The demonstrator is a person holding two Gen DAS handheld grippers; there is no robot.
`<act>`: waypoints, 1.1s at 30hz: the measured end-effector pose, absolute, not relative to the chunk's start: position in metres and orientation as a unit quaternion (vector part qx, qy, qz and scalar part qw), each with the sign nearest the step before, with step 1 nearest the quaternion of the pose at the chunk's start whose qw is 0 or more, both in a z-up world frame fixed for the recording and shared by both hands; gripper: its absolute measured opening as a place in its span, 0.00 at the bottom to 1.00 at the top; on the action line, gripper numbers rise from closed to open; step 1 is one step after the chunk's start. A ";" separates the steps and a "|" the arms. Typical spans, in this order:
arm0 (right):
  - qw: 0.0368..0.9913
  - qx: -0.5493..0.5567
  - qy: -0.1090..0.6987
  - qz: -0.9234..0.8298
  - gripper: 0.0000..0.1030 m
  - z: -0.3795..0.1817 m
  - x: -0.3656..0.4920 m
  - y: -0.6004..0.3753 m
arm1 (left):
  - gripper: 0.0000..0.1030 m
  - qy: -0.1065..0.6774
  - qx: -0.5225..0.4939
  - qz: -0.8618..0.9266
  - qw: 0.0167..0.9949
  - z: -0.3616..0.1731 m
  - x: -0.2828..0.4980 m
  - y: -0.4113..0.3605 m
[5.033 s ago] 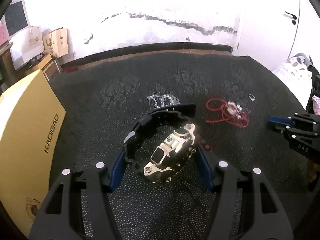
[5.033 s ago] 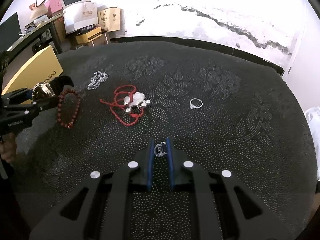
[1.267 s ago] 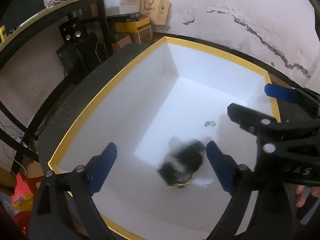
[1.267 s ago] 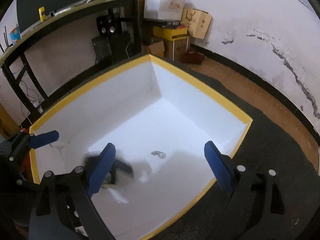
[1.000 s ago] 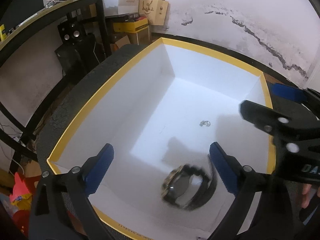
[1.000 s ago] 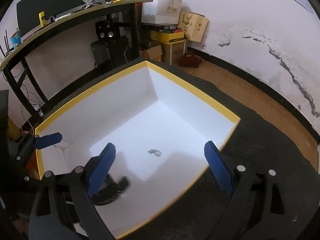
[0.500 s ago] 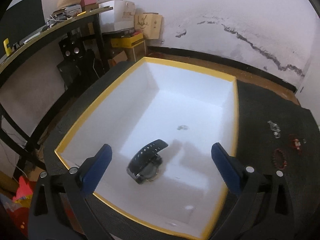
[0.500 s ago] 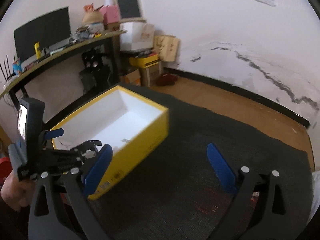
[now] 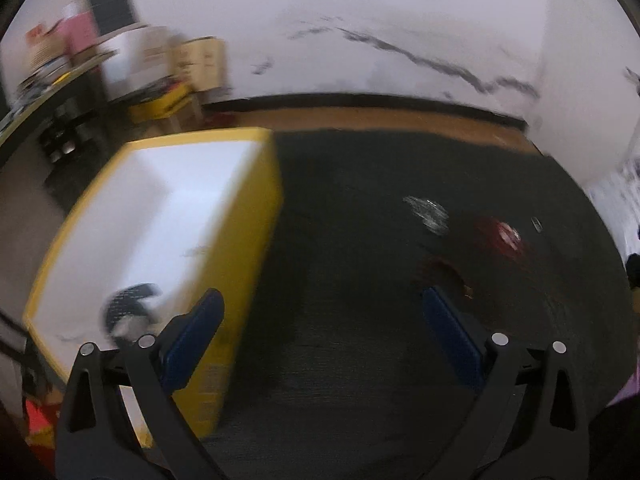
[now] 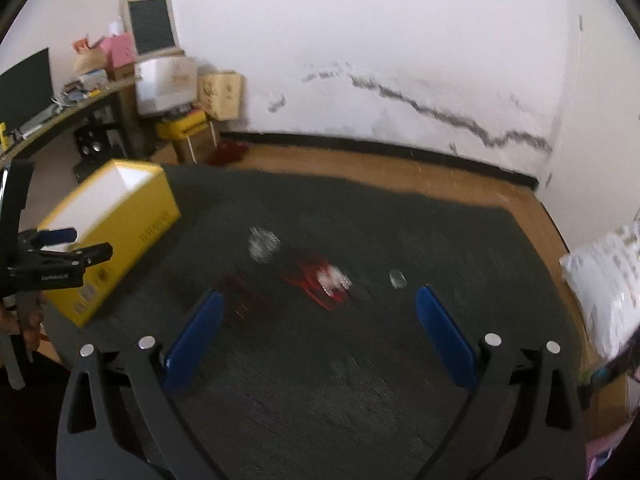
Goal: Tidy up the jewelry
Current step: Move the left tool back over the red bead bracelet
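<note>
The yellow box [image 9: 256,216] with a white inside stands at the left of the dark cloth; it also shows in the right wrist view [image 10: 132,220]. A black watch [image 9: 130,306] lies inside it. On the cloth lie a silver chain [image 10: 264,246], a red cord necklace [image 10: 324,278], a dark red bead bracelet [image 9: 442,274] and a small ring [image 10: 397,279]. My left gripper [image 9: 322,320] is open and empty above the cloth beside the box. My right gripper [image 10: 316,326] is open and empty, above the cloth in front of the jewelry.
The dark patterned cloth [image 10: 360,380] covers the table. A desk with boxes and a monitor [image 10: 80,92] stands at the far left by the wall. A white bag [image 10: 608,276] lies at the right edge. Both views are motion-blurred.
The left gripper dropped the watch in the box and the right gripper left a small piece there. Both have swung away from the box toward the jewelry on the cloth.
</note>
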State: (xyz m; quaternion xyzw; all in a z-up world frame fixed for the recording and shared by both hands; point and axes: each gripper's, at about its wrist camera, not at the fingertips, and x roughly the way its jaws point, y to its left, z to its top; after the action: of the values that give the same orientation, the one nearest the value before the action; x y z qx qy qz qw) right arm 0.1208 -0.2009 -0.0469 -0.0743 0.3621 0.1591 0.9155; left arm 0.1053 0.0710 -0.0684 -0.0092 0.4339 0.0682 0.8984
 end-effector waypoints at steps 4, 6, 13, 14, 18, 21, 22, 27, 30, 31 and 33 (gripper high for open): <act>0.910 -0.071 0.383 0.139 0.91 -0.083 0.132 -0.227 | 0.94 0.444 -0.013 0.038 0.895 -0.101 0.125 0.032; 0.906 -0.064 0.398 0.130 0.91 -0.102 0.142 -0.238 | 0.94 0.449 -0.020 0.032 0.893 -0.115 0.129 0.021; 0.901 -0.041 0.413 0.123 0.91 -0.134 0.175 -0.254 | 0.94 0.472 -0.053 0.039 0.879 -0.161 0.151 0.004; 0.901 -0.040 0.414 0.122 0.91 -0.137 0.178 -0.255 | 0.94 0.475 -0.055 0.043 0.877 -0.166 0.153 0.003; 0.902 -0.046 0.411 0.126 0.91 -0.142 0.192 -0.255 | 0.94 0.481 -0.064 0.048 0.873 -0.176 0.163 0.000; 0.902 -0.050 0.412 0.119 0.91 -0.149 0.209 -0.254 | 0.94 0.475 -0.036 0.043 0.878 -0.178 0.165 -0.010; 0.900 -0.041 0.417 0.116 0.91 -0.152 0.218 -0.253 | 0.94 0.471 -0.031 0.043 0.880 -0.178 0.166 -0.012; 0.900 -0.040 0.421 0.106 0.91 -0.163 0.252 -0.243 | 0.94 0.466 -0.024 0.038 0.884 -0.177 0.169 -0.020; 0.895 -0.052 0.431 0.099 0.91 -0.172 0.267 -0.241 | 0.94 0.466 -0.015 0.040 0.884 -0.179 0.171 -0.023; 0.892 -0.057 0.436 0.101 0.91 -0.176 0.271 -0.240 | 0.94 0.467 -0.015 0.039 0.883 -0.180 0.173 -0.023; 0.885 -0.065 0.450 0.098 0.91 -0.183 0.280 -0.238 | 0.95 0.467 -0.013 0.040 0.883 -0.180 0.174 -0.024</act>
State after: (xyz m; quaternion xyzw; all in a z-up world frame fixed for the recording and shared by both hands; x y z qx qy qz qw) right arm 0.2795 -0.2383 -0.1832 -0.0649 0.4499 0.0976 0.8853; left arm 0.1743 -0.0238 -0.1797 -0.0134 0.4672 0.0399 0.8831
